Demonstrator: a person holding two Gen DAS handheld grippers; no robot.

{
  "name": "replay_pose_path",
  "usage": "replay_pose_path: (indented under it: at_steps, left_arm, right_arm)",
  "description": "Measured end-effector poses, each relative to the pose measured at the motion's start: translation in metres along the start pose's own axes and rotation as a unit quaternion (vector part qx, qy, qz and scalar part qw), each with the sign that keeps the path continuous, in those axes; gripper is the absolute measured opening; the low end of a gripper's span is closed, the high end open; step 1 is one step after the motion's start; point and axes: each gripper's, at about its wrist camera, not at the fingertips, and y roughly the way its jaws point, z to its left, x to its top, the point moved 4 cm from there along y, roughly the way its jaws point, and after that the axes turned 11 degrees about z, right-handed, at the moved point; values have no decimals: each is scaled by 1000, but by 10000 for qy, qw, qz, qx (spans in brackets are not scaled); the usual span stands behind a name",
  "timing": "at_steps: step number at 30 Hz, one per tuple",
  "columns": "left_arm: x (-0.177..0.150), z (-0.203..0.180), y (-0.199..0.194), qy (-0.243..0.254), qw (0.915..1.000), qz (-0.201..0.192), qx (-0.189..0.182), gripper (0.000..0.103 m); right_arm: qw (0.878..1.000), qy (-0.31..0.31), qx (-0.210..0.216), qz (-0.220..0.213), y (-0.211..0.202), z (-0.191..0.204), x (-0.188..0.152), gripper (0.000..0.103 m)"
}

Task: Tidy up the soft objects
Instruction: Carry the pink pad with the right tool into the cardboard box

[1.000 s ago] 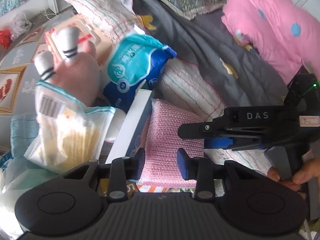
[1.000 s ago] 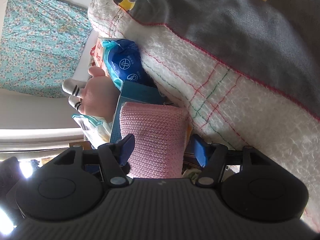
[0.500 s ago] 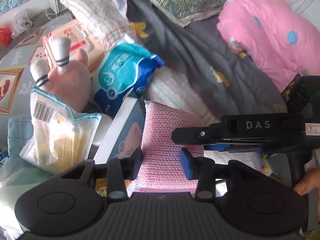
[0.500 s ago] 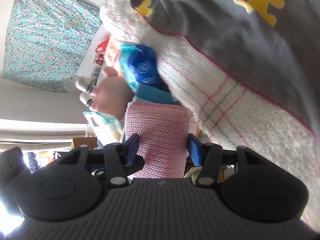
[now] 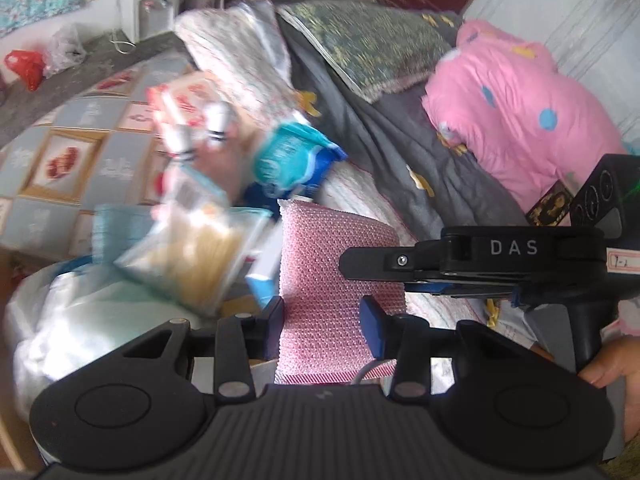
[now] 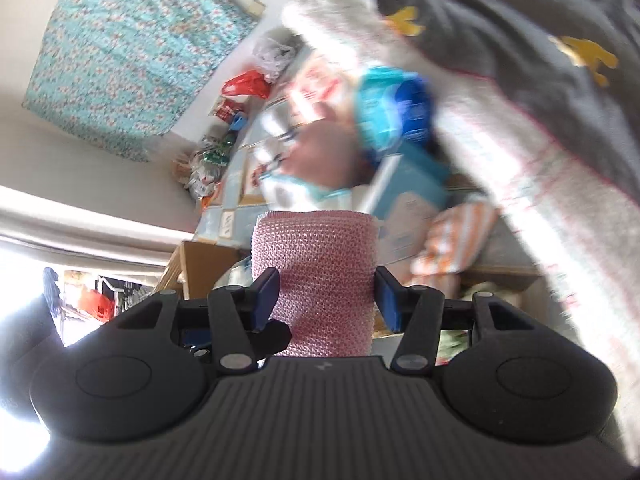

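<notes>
Cloth (image 5: 336, 280) sits right between both your hand-held grippers: left one (image 5: 322, 322) pinches its near end, right one (image 6: 326, 294) grips across it, long side pointing away from you.

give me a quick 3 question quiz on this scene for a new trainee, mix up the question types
1. True or false: the pink knitted cloth sits between the fingers of both the left gripper and the right gripper.
2. Which lies on the dark grey blanket, at the far right of the left wrist view?
A. a green bucket
B. a pink spotted bundle
C. a wooden chair
3. Fill in: the pack beside the striped-eared soft toy is blue and ____.

Key
1. True
2. B
3. Teal; this is the tissue pack, blurred in both views.
</notes>
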Motion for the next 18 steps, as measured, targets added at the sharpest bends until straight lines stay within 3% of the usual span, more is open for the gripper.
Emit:
replay_pose_path:
  at_steps: [5, 11, 15, 18]
  left_arm:
    - [-22, 55, -61, -260, 9989, -289, 274, 42]
    - [-52, 146, -125, -891, 9913, -612, 750, 42]
    - [-70, 215, -138, -1441, 9823, -714, 963, 42]
    - [-81, 268, -135, -1879, 9751, -728, 921, 42]
  right_arm:
    - [9988, -366, 284, 142, 30, 80, -12, 51]
    - [9924, -860, 660, 581, 102, 186, -24, 51]
    - [9861, -1196, 604, 983, 167, 247, -29, 51]
    - [9824, -1336, 444, 1227, 213, 276, -29, 51]
